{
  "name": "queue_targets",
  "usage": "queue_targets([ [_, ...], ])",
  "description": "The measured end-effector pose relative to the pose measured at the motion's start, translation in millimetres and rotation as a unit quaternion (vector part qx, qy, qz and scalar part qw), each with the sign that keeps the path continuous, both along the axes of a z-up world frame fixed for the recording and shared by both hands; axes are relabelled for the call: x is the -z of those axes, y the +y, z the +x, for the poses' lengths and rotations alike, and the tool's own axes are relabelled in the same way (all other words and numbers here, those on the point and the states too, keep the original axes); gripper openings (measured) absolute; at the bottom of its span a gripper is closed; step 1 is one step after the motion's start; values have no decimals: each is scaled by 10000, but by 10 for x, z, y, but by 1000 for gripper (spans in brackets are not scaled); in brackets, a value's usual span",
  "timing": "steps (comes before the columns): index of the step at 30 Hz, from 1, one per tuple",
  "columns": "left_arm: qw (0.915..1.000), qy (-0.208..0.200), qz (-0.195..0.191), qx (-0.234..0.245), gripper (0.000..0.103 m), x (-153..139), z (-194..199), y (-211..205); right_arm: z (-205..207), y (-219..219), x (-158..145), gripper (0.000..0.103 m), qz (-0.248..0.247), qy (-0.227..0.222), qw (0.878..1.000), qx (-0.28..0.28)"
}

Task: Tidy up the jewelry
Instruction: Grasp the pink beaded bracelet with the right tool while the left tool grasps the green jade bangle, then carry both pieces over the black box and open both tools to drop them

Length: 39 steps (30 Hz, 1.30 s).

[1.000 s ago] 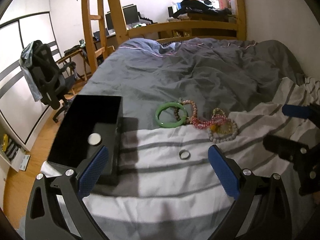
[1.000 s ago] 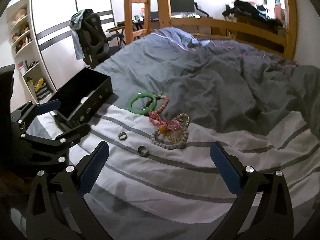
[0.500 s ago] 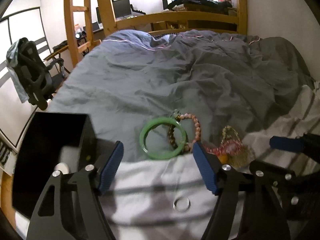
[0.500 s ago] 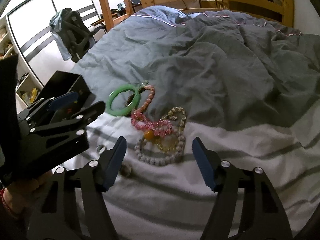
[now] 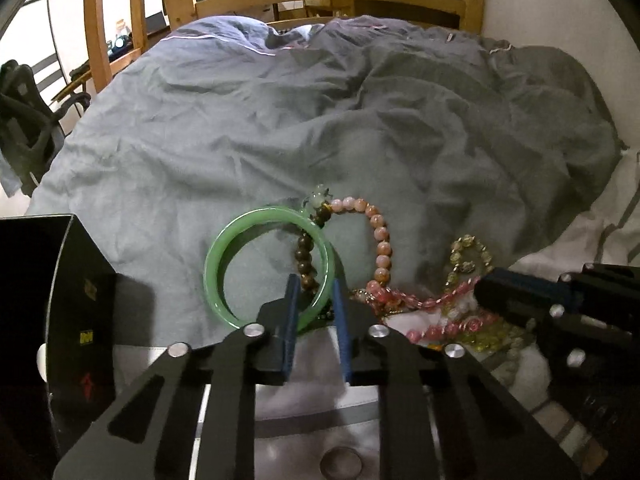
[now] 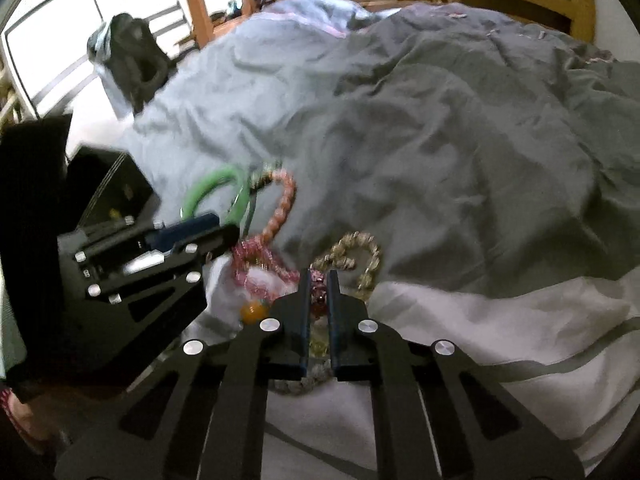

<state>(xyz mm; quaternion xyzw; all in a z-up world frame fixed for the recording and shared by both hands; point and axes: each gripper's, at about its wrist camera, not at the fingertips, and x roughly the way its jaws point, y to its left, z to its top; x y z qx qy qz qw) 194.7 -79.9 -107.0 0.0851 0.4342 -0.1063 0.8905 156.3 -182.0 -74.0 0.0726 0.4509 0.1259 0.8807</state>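
Observation:
My left gripper point(image 5: 314, 286) is shut on the near rim of the green bangle point(image 5: 224, 248), which lies on the grey duvet with a brown-bead bracelet point(image 5: 304, 250) across it. My right gripper point(image 6: 319, 278) is shut on the pink bead bracelet point(image 6: 256, 258) in the jewelry pile. A peach bead bracelet point(image 5: 380, 236), a yellow-green bead bracelet point(image 6: 360, 256) and an orange bead point(image 6: 253, 312) lie there too. The black jewelry box point(image 5: 52, 320) stands at the left. A silver ring point(image 5: 342, 462) lies on the striped cloth below my left gripper.
The grey duvet point(image 5: 320, 128) covers the bed beyond the pile. A white striped cloth point(image 6: 500, 340) lies under the near jewelry. A wooden bed frame and ladder point(image 5: 120, 20) stand behind, and an office chair point(image 6: 132, 60) at the left.
Both grippers moved forward and down to the jewelry and closed: the left on the green bangle, the right on the pink bracelet. Both were open earlier.

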Motion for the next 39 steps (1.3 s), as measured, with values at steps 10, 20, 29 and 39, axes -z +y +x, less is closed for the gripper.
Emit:
queue_targets([
  [10, 9991, -169, -355, -132, 10, -275, -90, 117, -149, -132, -402, 8, 540, -778, 9954, 138],
  [20, 9985, -229, -441, -242, 10, -584, -390, 195, -353, -210, -705, 8, 1140, -1082, 9875, -133],
  [29, 9972, -386, -588, -242, 10, -973, -696, 379, -545, -245, -1057, 8, 1646, -1103, 9798, -282],
  [39, 9937, -462, -850, -566, 10, -1268, -797, 883, -629, 135, -1373, 8, 1473, -1279, 9793, -536],
])
